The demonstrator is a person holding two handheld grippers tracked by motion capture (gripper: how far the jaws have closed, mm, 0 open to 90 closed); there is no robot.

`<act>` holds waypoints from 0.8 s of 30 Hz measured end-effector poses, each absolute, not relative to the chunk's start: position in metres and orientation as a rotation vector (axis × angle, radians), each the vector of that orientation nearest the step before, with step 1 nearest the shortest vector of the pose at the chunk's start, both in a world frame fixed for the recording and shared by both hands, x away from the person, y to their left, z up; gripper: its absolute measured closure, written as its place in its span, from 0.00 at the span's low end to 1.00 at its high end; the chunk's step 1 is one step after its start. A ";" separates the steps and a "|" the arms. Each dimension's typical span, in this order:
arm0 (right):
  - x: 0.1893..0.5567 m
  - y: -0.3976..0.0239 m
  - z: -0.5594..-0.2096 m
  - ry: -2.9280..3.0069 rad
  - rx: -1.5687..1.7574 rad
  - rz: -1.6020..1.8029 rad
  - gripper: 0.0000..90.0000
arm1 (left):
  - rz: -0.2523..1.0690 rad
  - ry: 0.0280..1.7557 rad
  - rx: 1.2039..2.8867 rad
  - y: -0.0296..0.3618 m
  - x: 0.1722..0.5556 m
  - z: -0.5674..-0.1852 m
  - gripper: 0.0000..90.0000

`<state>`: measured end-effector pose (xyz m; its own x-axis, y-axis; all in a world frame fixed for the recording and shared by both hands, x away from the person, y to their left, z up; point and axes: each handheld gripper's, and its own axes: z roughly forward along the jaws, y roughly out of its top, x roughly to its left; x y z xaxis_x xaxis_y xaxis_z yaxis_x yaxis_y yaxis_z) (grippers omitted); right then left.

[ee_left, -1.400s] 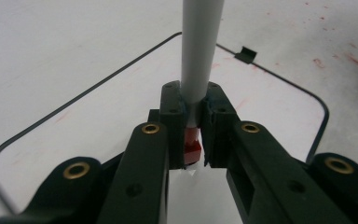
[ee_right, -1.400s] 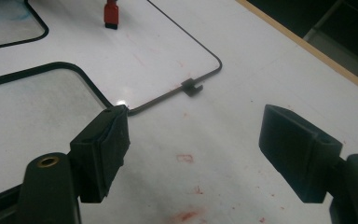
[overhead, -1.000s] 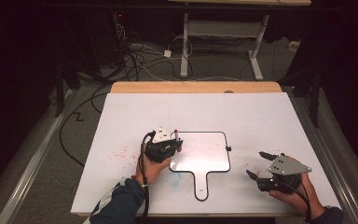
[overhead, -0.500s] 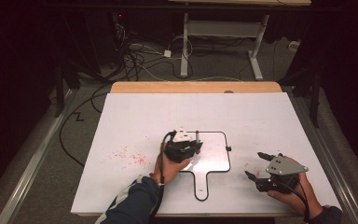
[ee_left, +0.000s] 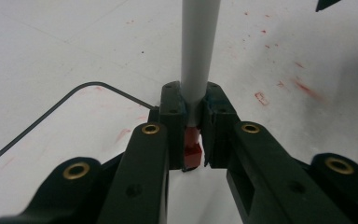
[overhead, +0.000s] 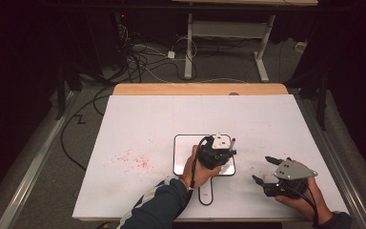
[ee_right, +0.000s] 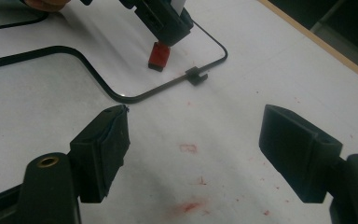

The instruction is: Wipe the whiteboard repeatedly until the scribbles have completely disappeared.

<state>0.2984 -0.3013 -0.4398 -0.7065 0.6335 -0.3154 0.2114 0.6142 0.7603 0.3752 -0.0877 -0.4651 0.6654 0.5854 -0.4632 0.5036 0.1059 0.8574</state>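
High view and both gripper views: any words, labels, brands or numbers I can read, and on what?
None can be read: no words or numbers on the white paddle-shaped board with black rim, the red-tipped grey marker or the white table top; only red smudges.

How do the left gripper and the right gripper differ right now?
The left gripper is shut on a marker with a red tip; the right gripper stands open and empty. The left gripper is above the small whiteboard; the right gripper is above the table beside it. Both are black and hand-held.
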 end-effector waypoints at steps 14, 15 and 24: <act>0.296 -0.298 -0.440 2.263 0.662 0.941 0.28 | 0.126 1.001 1.491 -0.036 0.384 -0.468 0.88; 0.297 -0.298 -0.440 2.265 0.654 0.939 0.28 | 0.125 0.995 1.491 -0.039 0.383 -0.468 0.88; 0.298 -0.300 -0.442 2.274 0.659 0.943 0.28 | 0.065 0.942 1.497 -0.101 0.385 -0.467 0.88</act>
